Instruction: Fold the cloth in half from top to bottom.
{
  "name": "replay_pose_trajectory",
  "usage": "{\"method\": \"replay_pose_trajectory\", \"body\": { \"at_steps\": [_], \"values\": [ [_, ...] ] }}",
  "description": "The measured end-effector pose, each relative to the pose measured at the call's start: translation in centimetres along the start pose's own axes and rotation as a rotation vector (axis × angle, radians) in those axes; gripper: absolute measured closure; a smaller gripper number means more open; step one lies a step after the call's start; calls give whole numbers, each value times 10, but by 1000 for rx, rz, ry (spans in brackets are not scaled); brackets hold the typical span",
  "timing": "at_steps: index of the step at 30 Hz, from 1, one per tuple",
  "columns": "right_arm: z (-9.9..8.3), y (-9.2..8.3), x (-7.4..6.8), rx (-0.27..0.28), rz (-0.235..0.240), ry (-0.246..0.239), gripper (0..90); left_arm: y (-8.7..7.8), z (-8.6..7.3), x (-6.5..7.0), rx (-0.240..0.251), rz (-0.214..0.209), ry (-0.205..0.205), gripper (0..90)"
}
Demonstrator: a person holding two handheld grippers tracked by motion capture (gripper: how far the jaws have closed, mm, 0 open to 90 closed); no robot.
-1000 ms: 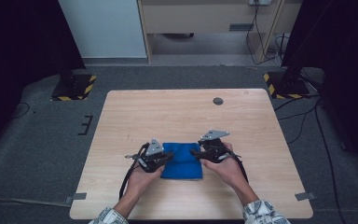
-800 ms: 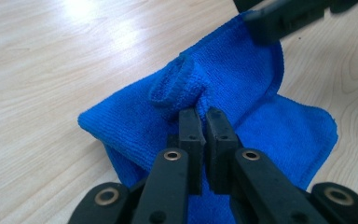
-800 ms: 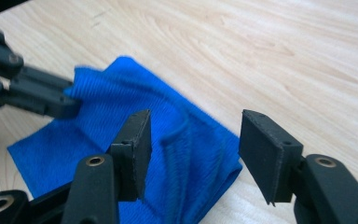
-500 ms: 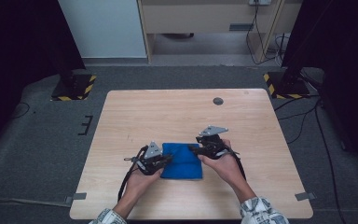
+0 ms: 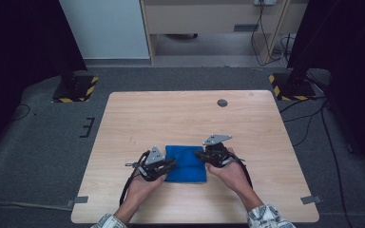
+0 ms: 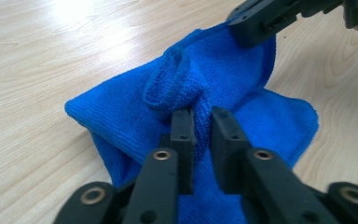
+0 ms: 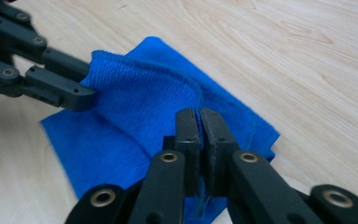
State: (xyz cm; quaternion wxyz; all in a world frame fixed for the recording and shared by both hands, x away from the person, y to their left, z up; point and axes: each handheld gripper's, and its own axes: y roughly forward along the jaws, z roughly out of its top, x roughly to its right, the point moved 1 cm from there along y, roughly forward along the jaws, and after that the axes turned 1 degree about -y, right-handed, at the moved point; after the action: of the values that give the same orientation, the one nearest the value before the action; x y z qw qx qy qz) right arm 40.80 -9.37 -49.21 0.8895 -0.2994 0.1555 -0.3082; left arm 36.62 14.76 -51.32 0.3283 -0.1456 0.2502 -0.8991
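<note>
The left gripper (image 5: 170, 164) pinched a raised fold at the left edge of the blue cloth (image 5: 185, 163), its jaws having just eased slightly apart. The cloth lay near the worktop's (image 5: 180, 114) front edge, open wood all around. The right gripper (image 5: 200, 154) had just clenched on its right edge. A dark round disc (image 5: 222, 102) sat well apart, near the far edge.

My high view sits above the near side, looking forward and down at the whole table (image 5: 138, 114). Both gripper views ride low and close, facing each other across the blue cloth (image 6: 223, 74), which all three share.
</note>
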Motion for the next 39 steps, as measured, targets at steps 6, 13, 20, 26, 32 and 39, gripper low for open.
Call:
{"method": "replay_pose_trajectory", "body": {
  "at_steps": [6, 13, 20, 26, 32, 39],
  "values": [
    [-11, -9, -9, 20, 45, -23, 881, -13, -9, 0, 3, -18, -10, 711],
    [-19, -10, -16, 19, 66, -38, 882, -6, -10, -2, 4, -50, -36, 691],
    [-23, -8, -13, -2, 55, -30, 855, 0, -8, -3, -7, -14, -46, 690],
    [-11, -8, -7, 29, 38, 5, 642, 5, -9, -10, -36, 8, -41, 858],
    [8, -3, 6, 52, 2, 37, 580, 5, -9, -10, -41, 12, -24, 868],
    [18, 16, 25, 4, -60, 53, 671, 4, -9, -9, -42, 14, -8, 868]
  ]
}}
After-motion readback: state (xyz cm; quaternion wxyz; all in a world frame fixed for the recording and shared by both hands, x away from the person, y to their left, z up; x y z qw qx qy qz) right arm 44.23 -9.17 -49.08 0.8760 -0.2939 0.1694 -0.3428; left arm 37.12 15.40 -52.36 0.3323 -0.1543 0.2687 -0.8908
